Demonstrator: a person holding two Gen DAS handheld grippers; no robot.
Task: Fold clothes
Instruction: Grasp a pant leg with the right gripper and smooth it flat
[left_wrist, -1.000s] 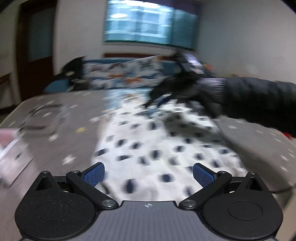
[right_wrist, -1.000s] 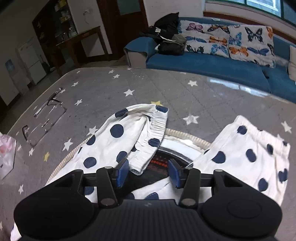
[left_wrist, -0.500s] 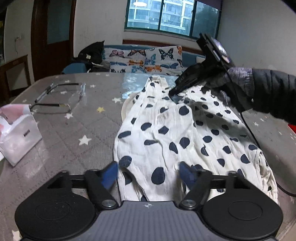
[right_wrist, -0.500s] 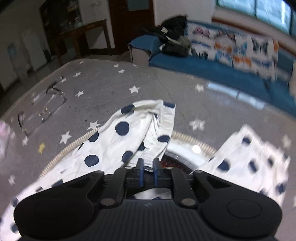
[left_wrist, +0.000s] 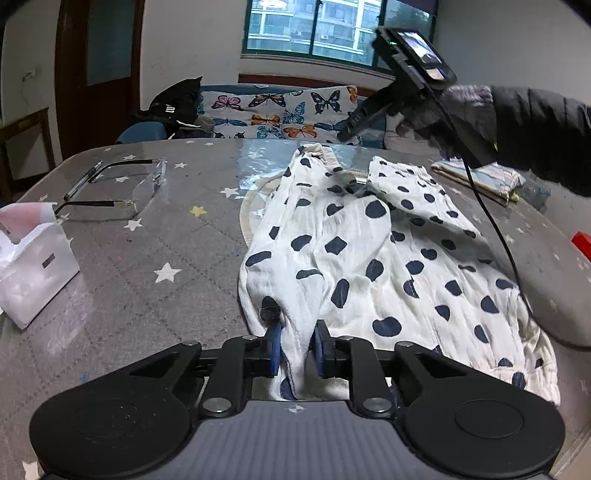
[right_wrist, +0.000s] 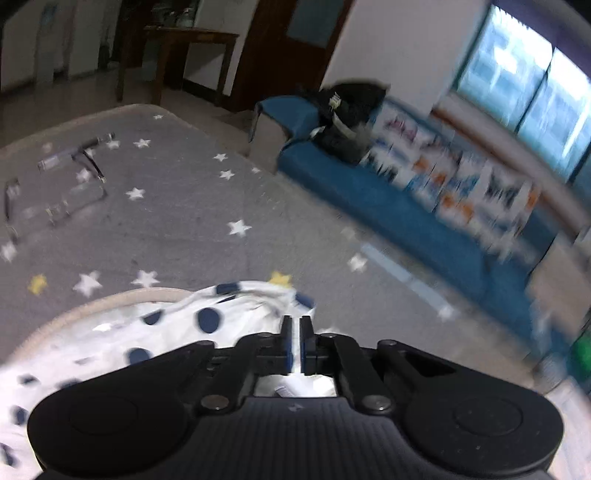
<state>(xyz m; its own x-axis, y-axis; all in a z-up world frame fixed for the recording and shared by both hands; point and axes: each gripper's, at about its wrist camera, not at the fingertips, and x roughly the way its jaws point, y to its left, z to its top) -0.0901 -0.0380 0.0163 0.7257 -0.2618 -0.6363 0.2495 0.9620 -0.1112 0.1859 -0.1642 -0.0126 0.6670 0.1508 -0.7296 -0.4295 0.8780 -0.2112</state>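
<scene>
Near counter (left_wrist: 147, 295) edge, my left fingers (left_wrist: 297, 349) pinch bunched hem of polka-dot garment (left_wrist: 369, 258); right fingers (right_wrist: 294, 345) nearly closed on far cuff. Soft, light, floppy: grip seams.

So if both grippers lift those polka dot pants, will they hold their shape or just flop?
The polka dot pants will probably flop: the cloth already lies in soft wrinkles. The left gripper bunches a fold easily, so they look thin and light. Lifted from two points, the middle will likely sag toward the table.
</scene>
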